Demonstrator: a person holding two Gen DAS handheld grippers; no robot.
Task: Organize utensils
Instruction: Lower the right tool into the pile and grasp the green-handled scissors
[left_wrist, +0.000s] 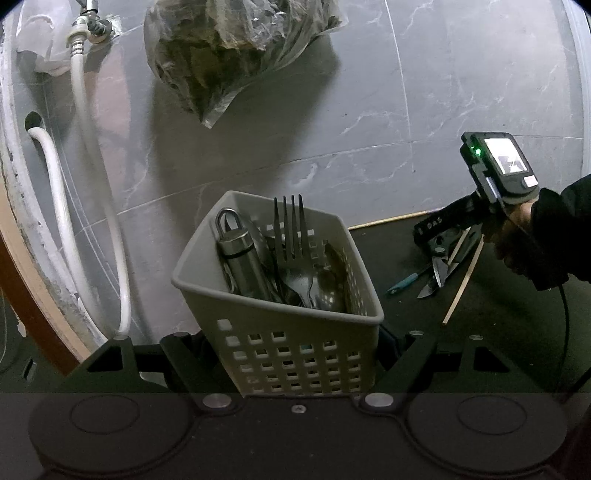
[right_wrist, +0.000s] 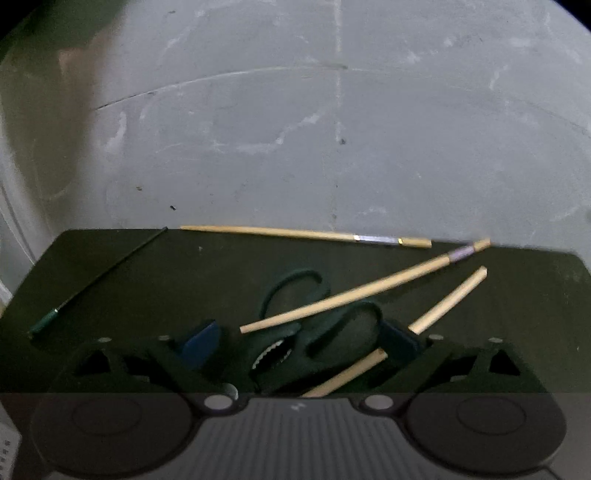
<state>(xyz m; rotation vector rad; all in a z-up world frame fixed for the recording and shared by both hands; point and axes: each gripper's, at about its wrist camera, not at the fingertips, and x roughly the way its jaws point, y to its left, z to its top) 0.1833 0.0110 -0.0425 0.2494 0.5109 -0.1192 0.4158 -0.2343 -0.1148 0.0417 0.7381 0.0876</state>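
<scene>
The left gripper (left_wrist: 303, 354) was clamped on the perforated grey plastic basket (left_wrist: 221, 273) – steel fork (left_wrist: 291, 236) and metal utensils standing inside – while the right gripper (right_wrist: 299, 343) hung wide open over black-handled scissors (right_wrist: 295, 295) and pale wooden chopsticks (right_wrist: 354, 291) on the dark mat (right_wrist: 147, 280).

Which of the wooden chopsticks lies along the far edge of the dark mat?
The chopstick with the silver band, lying almost level along the far edge of the mat. The other two slant toward the scissors; one crosses their handles.
</scene>
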